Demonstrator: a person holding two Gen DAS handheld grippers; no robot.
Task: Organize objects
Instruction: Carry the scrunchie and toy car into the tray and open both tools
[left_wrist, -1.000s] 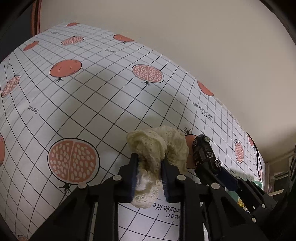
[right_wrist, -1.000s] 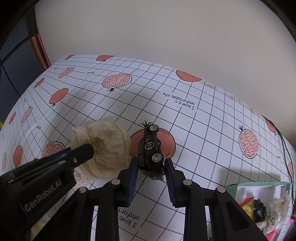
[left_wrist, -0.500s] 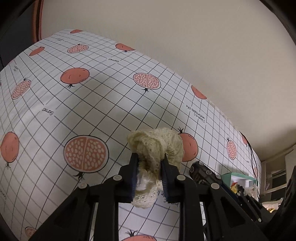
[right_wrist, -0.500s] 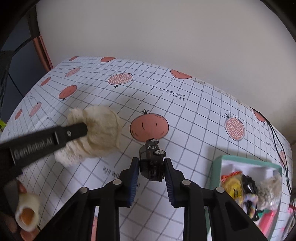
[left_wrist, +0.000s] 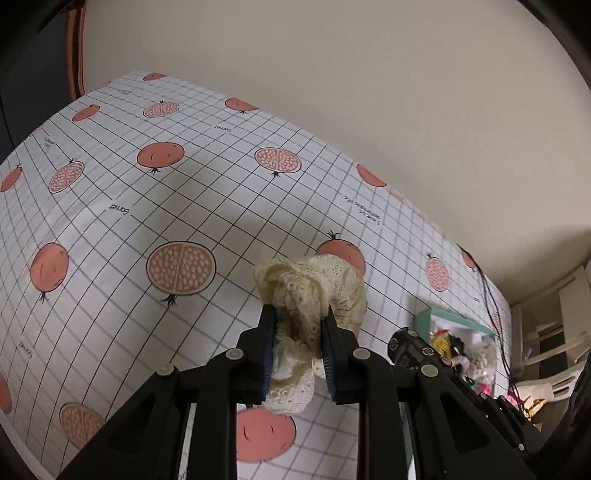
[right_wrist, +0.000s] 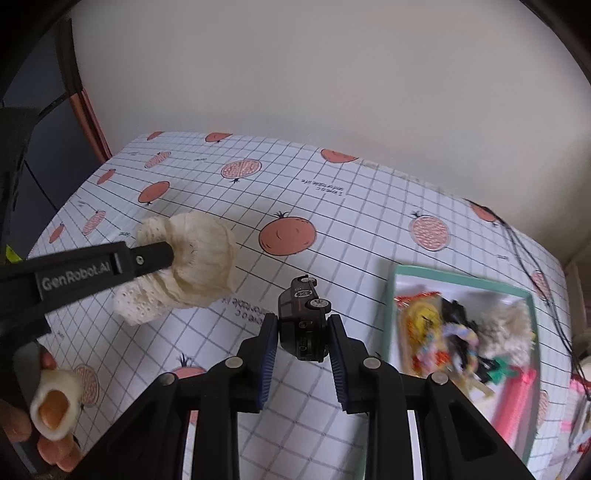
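Above the tablecloth (right_wrist: 369, 229), the left hand-held gripper (left_wrist: 297, 317) pinches a lace scrunchie (left_wrist: 314, 284), the right hand-held gripper (right_wrist: 303, 325) a toy car (right_wrist: 303, 317).

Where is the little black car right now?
The toy car is pinched in the right gripper, above the tablecloth, between the lacy cloth and the green box.

Below my tongs lies the table (right_wrist: 369, 221), covered by a white grid cloth (left_wrist: 221, 206) printed with pomegranates. To the right of my right tongs a teal-rimmed box (right_wrist: 461, 277) sits on it, with a black cable (right_wrist: 532, 258) trailing just beyond it.
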